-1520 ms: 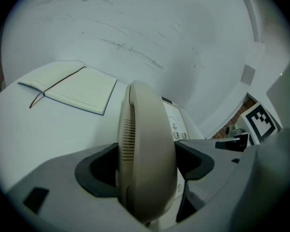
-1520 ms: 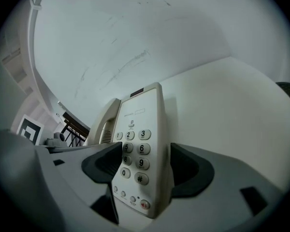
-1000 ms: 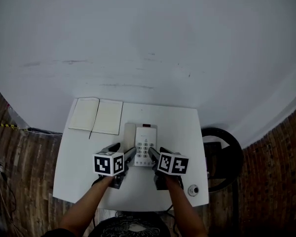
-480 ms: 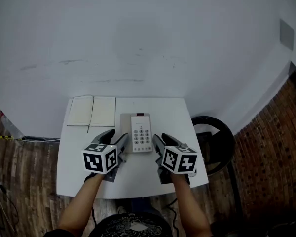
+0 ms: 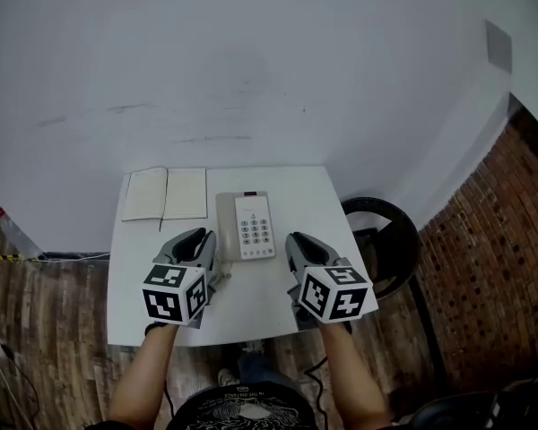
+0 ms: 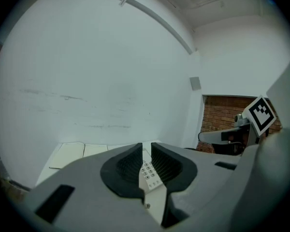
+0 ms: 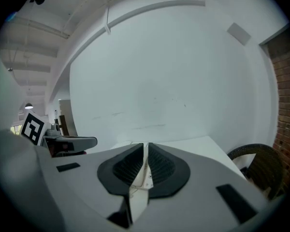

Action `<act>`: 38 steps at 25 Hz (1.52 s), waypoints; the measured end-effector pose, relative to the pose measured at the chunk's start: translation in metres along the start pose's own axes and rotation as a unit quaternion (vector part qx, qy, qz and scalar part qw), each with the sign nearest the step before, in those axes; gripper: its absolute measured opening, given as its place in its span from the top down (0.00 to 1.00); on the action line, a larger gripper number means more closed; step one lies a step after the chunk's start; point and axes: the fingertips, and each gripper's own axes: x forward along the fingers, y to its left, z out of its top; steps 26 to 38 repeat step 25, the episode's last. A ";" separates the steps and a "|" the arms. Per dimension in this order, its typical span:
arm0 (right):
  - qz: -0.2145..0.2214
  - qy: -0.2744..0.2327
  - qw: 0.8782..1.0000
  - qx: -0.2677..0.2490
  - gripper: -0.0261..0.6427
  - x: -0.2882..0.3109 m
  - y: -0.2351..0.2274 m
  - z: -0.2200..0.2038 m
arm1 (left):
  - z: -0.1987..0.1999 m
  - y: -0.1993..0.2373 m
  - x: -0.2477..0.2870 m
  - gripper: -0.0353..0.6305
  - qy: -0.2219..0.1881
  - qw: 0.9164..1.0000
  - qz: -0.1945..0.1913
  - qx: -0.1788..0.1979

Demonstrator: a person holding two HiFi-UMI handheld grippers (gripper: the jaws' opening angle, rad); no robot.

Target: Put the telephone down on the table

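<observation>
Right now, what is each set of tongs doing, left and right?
Left tongs: closing, a narrow gap left, nothing between them.
Right tongs: closing, almost together, nothing held; the telephone lies on the table.

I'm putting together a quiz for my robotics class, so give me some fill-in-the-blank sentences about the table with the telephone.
On the table, the open notebook lies to the ____ of the telephone.
The telephone's keypad faces ____.
The dark round chair stands off the table's ____ edge.
Missing words: left; up; right.
</observation>
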 end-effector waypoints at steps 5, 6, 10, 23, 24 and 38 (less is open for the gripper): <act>-0.011 -0.009 1.000 -0.016 0.96 -0.014 0.002 0.001 | 0.002 -0.001 -0.012 0.93 -0.005 1.000 -0.006 -0.004; -0.012 -0.011 1.000 -0.017 0.96 -0.015 0.003 0.001 | 0.002 -0.002 -0.012 0.93 -0.006 1.000 -0.009 -0.005; -0.010 -0.014 1.000 -0.017 0.96 -0.019 0.005 0.000 | 0.001 -0.003 -0.016 0.94 -0.006 1.000 -0.014 -0.003; -0.008 -0.013 1.000 -0.009 0.96 -0.021 0.006 -0.007 | -0.004 0.000 -0.023 0.94 -0.004 1.000 -0.009 -0.007; -0.007 -0.013 1.000 -0.009 0.96 -0.022 0.006 -0.008 | -0.004 -0.001 -0.024 0.94 -0.004 1.000 -0.009 -0.008; -0.007 -0.014 1.000 -0.009 0.96 -0.023 0.006 -0.008 | -0.005 -0.001 -0.024 0.94 -0.004 1.000 -0.008 -0.008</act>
